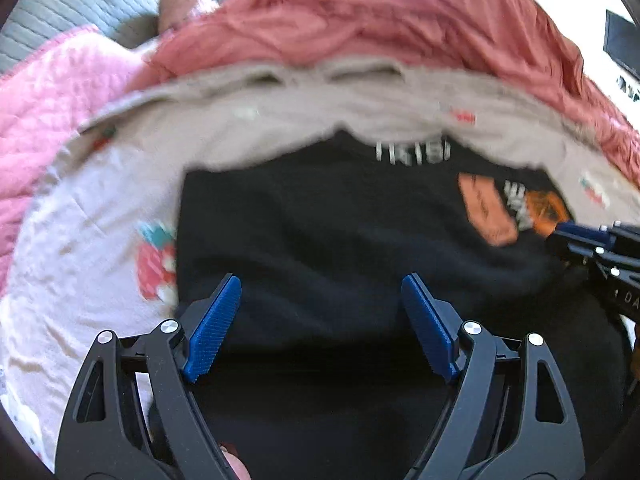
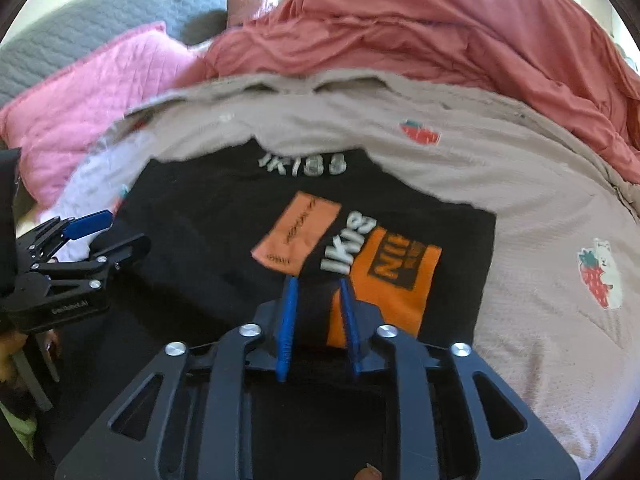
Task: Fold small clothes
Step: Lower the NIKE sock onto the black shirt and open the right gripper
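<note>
Black cotton top w/ orange patches (image 2: 224, 240) lies flat on beige strawberry-print blanket (image 2: 520, 216). Left tongs (image 1: 320, 312) wide, empty; right tongs (image 2: 318, 300) narrow, nothing gripped. Grab hem corners evenly, fold w/o wrinkles.

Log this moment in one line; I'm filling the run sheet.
black shirt flat on blanket | left tool open, empty | right tool narrowly open over shirt
</note>
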Demonstrator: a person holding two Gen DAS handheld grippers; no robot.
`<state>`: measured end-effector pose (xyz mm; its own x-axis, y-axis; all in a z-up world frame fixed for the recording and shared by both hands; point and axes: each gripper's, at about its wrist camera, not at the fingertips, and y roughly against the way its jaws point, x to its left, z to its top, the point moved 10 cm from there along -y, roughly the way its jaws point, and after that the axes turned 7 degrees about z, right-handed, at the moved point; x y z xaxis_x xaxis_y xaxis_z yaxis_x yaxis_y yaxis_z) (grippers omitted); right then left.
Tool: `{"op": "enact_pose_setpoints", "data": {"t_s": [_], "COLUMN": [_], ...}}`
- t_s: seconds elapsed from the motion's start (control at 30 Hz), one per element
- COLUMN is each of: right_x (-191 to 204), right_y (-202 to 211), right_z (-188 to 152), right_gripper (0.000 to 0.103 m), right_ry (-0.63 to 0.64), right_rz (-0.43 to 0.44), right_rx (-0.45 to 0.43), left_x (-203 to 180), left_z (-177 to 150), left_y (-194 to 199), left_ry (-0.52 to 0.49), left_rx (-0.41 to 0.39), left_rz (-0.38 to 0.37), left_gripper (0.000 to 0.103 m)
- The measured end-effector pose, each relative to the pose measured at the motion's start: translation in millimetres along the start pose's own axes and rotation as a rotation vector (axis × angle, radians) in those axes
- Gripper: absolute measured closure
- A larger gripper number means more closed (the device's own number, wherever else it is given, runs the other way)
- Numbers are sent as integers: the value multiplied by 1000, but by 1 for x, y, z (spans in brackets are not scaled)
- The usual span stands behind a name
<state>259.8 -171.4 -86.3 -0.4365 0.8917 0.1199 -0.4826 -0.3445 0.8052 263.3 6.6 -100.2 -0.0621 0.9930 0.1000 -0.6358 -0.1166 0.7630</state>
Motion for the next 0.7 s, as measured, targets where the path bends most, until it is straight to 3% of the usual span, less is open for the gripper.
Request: {"op": "enact_pose_setpoints", "data": {"t_s": [0.1,0.4,0.53,0.7], "right_x": [-11,-12,-12,-14], "right_y": [-10,-8,2,7], "right_z": [-11,-14,-12,-14], "right_gripper": [69,66,54,54], "right_ry": [-38,-60,-85,-114], "right_rz": [4,14,40,52], "right_rx": [29,11,-17,-26], "left_x": [0,1,2,6], "left_z": [-3,-5,-2,1], "left_y": [-3,-3,2,9], "left_ry": [2,12,21,42], "left_rx": [11,22,10,-3], "left_rz": [2,-5,-7,-15], "left_gripper": [27,26,25,22]}}
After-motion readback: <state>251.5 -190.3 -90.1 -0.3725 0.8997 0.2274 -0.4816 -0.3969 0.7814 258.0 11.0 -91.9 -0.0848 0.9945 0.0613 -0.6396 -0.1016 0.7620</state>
